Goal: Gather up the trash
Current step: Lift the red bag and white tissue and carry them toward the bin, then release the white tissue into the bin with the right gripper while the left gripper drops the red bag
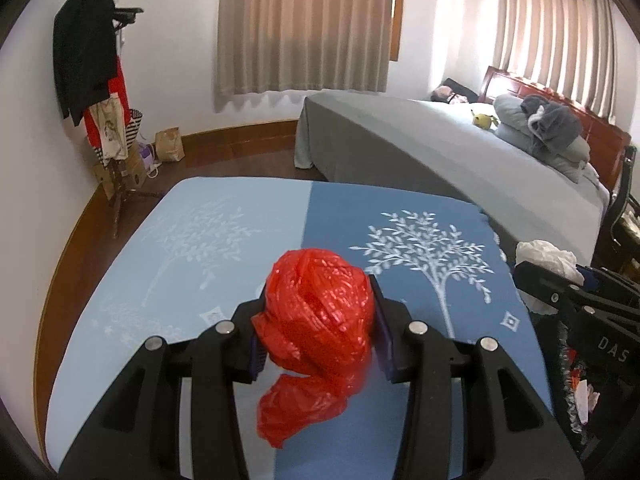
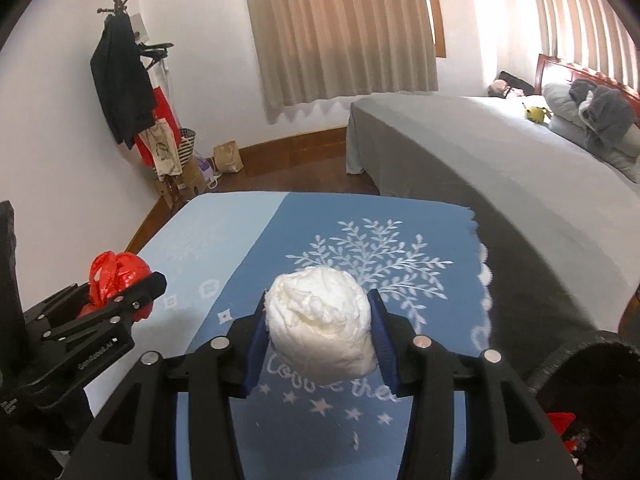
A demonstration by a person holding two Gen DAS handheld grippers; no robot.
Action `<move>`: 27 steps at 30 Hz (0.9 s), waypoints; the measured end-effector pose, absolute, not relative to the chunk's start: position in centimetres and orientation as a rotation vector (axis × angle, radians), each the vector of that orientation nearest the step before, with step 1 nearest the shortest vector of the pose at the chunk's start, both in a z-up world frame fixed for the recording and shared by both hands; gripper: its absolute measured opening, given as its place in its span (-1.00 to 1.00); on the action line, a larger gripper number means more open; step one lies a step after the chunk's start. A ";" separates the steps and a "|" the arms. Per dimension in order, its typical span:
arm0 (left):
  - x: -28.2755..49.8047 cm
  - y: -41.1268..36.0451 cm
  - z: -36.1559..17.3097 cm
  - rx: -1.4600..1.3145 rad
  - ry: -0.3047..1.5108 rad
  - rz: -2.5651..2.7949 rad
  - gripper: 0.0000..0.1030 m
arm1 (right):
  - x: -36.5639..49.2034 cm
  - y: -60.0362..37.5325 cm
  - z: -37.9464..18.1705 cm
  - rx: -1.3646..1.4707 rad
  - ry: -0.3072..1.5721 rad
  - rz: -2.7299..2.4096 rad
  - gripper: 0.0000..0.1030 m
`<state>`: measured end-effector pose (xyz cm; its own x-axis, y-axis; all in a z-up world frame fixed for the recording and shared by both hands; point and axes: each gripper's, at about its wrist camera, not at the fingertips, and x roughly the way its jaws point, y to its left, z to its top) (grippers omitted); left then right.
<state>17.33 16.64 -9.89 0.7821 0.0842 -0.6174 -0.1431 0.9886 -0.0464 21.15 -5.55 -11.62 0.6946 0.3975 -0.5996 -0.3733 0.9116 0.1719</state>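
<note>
A crumpled red plastic bag (image 1: pixel 320 320) is clamped between the pads of my left gripper (image 1: pixel 318 322), held above the blue tablecloth (image 1: pixel 224 248); a loose tail of it hangs below the jaws. My right gripper (image 2: pixel 320 328) is shut on a white wad of crumpled paper (image 2: pixel 320 324), also lifted off the cloth. In the right wrist view the left gripper (image 2: pixel 132 300) with the red bag (image 2: pixel 116 276) shows at the left edge. In the left wrist view the right gripper (image 1: pixel 556 292) with the white wad (image 1: pixel 548 256) shows at the right edge.
The table is covered by a two-tone blue cloth with white tree prints (image 2: pixel 372 256). A black bin rim (image 2: pixel 588 364) sits at the lower right. Beyond the table stands a grey bed (image 1: pixel 440 148); a coat rack (image 1: pixel 100 64) and a paper bag (image 1: pixel 170 145) are by the far wall.
</note>
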 end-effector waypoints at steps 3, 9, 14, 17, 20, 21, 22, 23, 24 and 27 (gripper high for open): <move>16.8 15.6 -9.4 -0.085 0.654 0.107 -0.20 | 20.1 -6.9 -11.1 0.042 0.668 0.422 -0.10; 15.5 12.7 -8.5 -0.072 0.641 0.066 -0.20 | 17.9 -9.8 -9.9 0.060 0.645 0.401 -0.10; 14.5 10.5 -7.9 -0.060 0.635 0.030 -0.20 | 16.3 -12.0 -8.8 0.069 0.621 0.377 -0.10; 13.9 9.0 -7.5 -0.055 0.629 0.007 -0.20 | 15.4 -13.3 -8.4 0.072 0.611 0.360 -0.10; 13.4 7.6 -7.1 -0.047 0.622 -0.016 -0.20 | 14.8 -14.3 -8.1 0.071 0.602 0.343 -0.10; 13.1 7.0 -7.0 -0.043 0.619 -0.028 -0.20 | 14.5 -14.7 -8.0 0.073 0.599 0.337 -0.10; 12.9 6.7 -6.9 -0.040 0.616 -0.035 -0.20 | 14.2 -15.3 -7.9 0.075 0.595 0.330 -0.10; 12.7 6.2 -6.8 -0.037 0.613 -0.043 -0.20 | 13.9 -15.8 -7.8 0.077 0.591 0.323 -0.10; 12.6 5.8 -6.7 -0.035 0.612 -0.049 -0.20 | 13.8 -16.1 -7.6 0.077 0.588 0.318 -0.10; 12.1 4.4 -6.2 -0.026 0.604 -0.077 -0.20 | 12.9 -17.6 -7.2 0.081 0.574 0.295 -0.10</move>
<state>12.05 4.35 -6.18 0.8204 -0.0803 -0.5661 0.0652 0.9968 -0.0470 12.90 -17.58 -7.23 0.7991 0.2974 -0.5225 -0.2525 0.9547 0.1573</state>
